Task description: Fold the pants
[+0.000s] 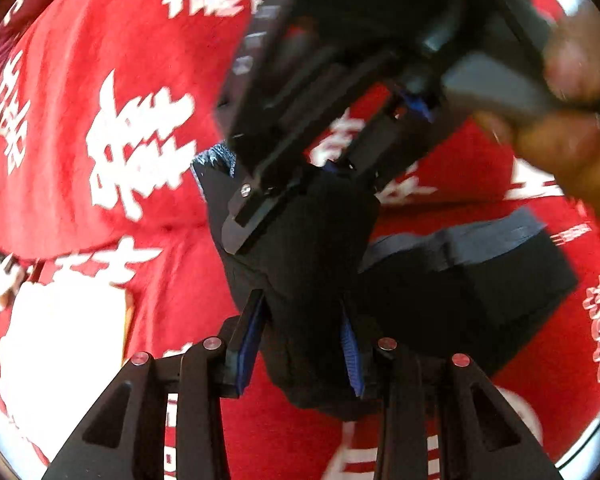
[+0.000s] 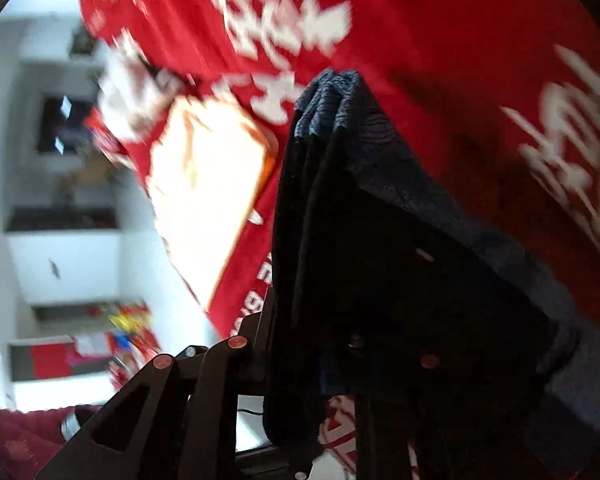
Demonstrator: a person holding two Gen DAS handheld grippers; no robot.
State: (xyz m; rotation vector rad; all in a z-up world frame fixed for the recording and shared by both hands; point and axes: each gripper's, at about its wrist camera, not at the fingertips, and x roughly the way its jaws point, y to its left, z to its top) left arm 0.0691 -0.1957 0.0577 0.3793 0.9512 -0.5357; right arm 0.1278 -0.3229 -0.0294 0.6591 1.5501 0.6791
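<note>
One pair of dark pants (image 1: 324, 248), bunched between the jaws of both tools. Two grippers: the left gripper (image 1: 306, 344) below, the right gripper (image 1: 296, 184) opposite it. One red printed cloth (image 1: 112, 60) spreads beyond the jaws. One hand (image 1: 572, 120) shows.

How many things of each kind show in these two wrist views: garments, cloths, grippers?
Dark pants: 1, pinched by both grippers
Red printed cloth: 1, beneath the pants
Grippers: 2, left gripper and right gripper
Total: 4
</note>
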